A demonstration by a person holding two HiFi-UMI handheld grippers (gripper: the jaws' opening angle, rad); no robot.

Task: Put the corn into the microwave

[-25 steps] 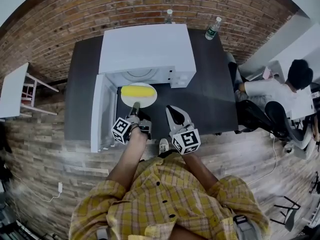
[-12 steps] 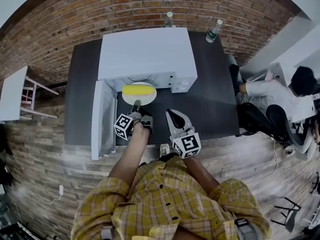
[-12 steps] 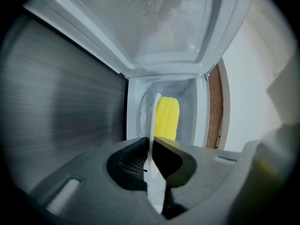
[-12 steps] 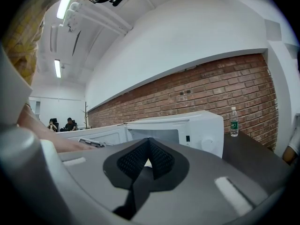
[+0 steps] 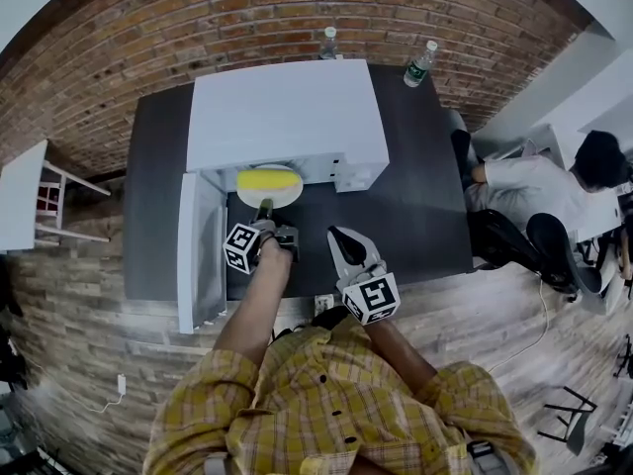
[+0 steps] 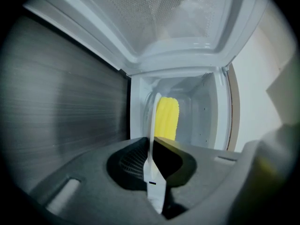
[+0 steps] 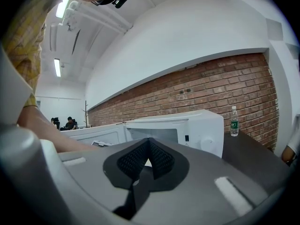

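Note:
The yellow corn [image 5: 269,178] lies on a white plate [image 5: 293,196] at the mouth of the white microwave [image 5: 287,107], whose door [image 5: 201,250] hangs open to the left. My left gripper [image 5: 264,209] is shut on the plate's near rim. In the left gripper view the plate rim [image 6: 152,139] stands edge-on between the jaws, and the corn [image 6: 166,118] sits past it inside the white cavity [image 6: 201,111]. My right gripper [image 5: 338,236] hovers over the dark table [image 5: 415,196], to the right of the left one. Its jaws are shut and empty [image 7: 148,161].
Two water bottles [image 5: 329,40] [image 5: 420,60] stand at the table's back edge by the brick wall. A person sits at the right [image 5: 534,186]. A white side table [image 5: 25,181] stands at the left. The open door bounds the left side of the opening.
My left gripper has carried the plate and corn forward and down toward the microwave opening; the plate's far edge now lies under the microwave's front. The right gripper has stayed put.

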